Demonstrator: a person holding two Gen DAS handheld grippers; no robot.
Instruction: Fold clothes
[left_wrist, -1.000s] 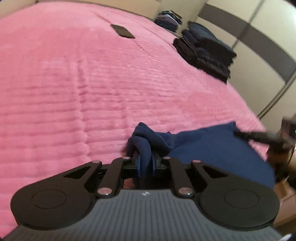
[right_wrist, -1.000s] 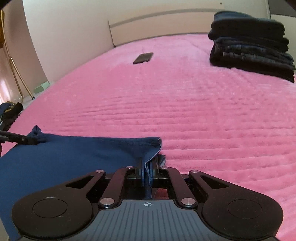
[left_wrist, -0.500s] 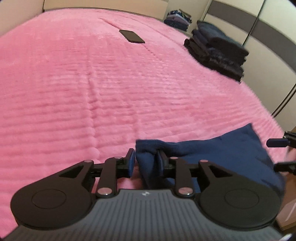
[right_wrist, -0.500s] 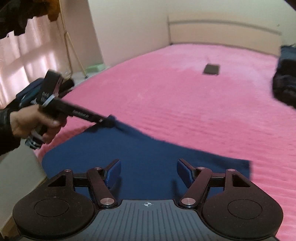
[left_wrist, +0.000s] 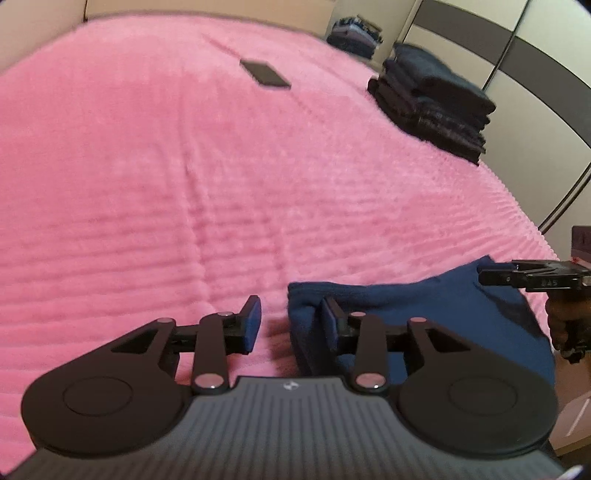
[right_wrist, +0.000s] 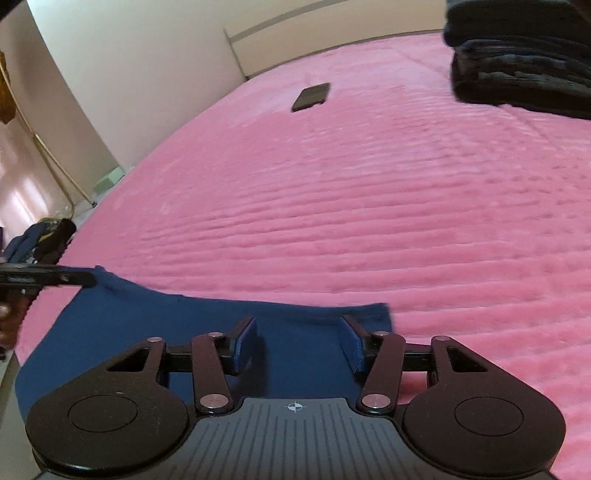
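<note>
Navy garment (right_wrist: 207, 325) laid flat on pink bedspread (right_wrist: 369, 206)

I have both claws apart (gripping nothing); folded stack (left_wrist: 436, 107) at two o'clock, this piece unfolded.

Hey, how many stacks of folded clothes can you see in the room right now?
2. One tall dark stack sits on the pink bed near its right edge. A second, smaller stack lies beyond the bed's far corner. Others may be out of view.
</note>
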